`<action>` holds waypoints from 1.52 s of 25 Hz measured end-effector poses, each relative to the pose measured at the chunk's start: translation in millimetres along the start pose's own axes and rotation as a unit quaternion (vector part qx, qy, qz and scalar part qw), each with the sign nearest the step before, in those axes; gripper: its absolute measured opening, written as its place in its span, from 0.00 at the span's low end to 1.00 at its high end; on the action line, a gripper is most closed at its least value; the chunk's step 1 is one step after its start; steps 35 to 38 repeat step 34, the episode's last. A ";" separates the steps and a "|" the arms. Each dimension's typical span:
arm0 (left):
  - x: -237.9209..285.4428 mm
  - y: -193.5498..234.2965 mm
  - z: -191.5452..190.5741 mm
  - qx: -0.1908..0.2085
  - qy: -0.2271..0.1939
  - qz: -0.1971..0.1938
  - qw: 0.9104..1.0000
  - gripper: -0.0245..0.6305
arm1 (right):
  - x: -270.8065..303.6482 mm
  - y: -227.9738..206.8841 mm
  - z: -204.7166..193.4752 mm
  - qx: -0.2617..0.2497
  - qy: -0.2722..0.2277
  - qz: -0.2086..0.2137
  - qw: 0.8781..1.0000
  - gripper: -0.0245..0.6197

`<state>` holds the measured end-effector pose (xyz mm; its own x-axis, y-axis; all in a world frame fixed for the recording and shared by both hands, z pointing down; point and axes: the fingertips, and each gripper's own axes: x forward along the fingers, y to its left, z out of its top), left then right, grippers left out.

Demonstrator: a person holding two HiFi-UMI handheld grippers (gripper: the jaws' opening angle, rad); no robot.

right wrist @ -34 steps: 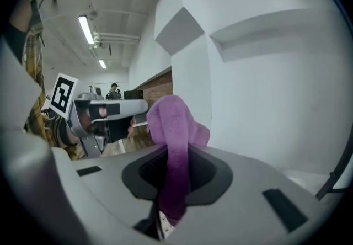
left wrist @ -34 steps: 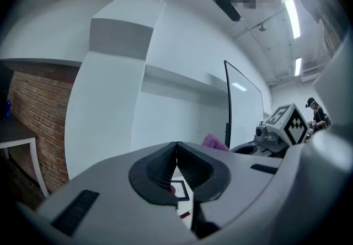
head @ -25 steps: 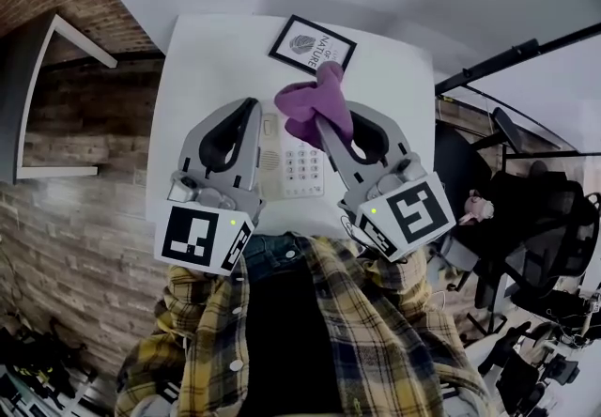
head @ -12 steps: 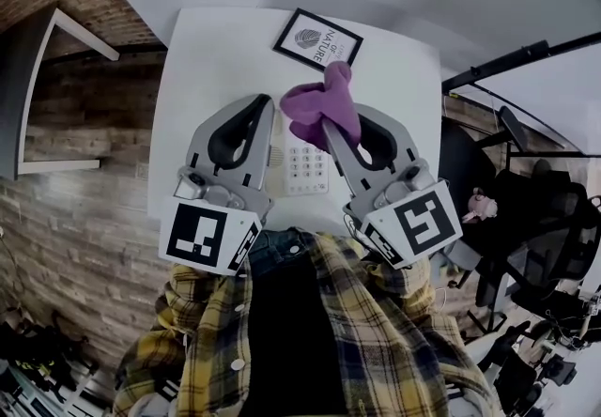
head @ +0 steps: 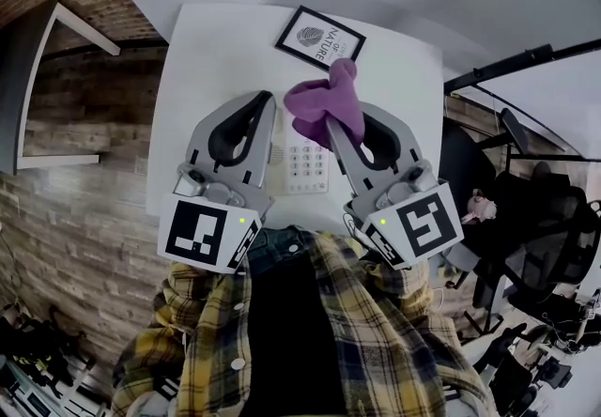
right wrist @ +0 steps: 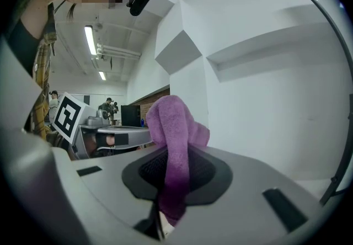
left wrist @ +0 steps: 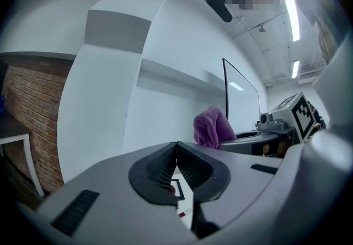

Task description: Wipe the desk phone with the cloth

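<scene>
In the head view, a white table (head: pixel 208 41) is seen from above, with a framed picture (head: pixel 319 39) lying near its far edge. The desk phone (head: pixel 302 164) is set on the table between the two tools, its keypad exposed. The left gripper (head: pixel 265 103) is held over the phone's left side, and the right gripper (head: pixel 335 130) over its right side. A purple cloth (head: pixel 322 101) is bunched at the right gripper's tip, above the phone's far end; whether it touches the phone cannot be told. In the left gripper view, the left gripper's (left wrist: pixel 176 149) jaws are pressed together with nothing between them, and the cloth (left wrist: pixel 212 127) is seen beyond, to the right. In the right gripper view, the right gripper (right wrist: pixel 169 155) is clenched on the cloth (right wrist: pixel 175 128), which stands up in a fold above the jaws and hangs below them.
</scene>
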<state>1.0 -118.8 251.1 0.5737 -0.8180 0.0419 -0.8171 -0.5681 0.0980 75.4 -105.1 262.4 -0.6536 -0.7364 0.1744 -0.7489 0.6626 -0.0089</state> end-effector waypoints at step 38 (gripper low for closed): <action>-1.0 -10.5 7.2 0.053 0.007 -0.029 0.998 0.06 | -7.1 4.8 -2.1 -0.015 0.001 -0.002 1.000 0.14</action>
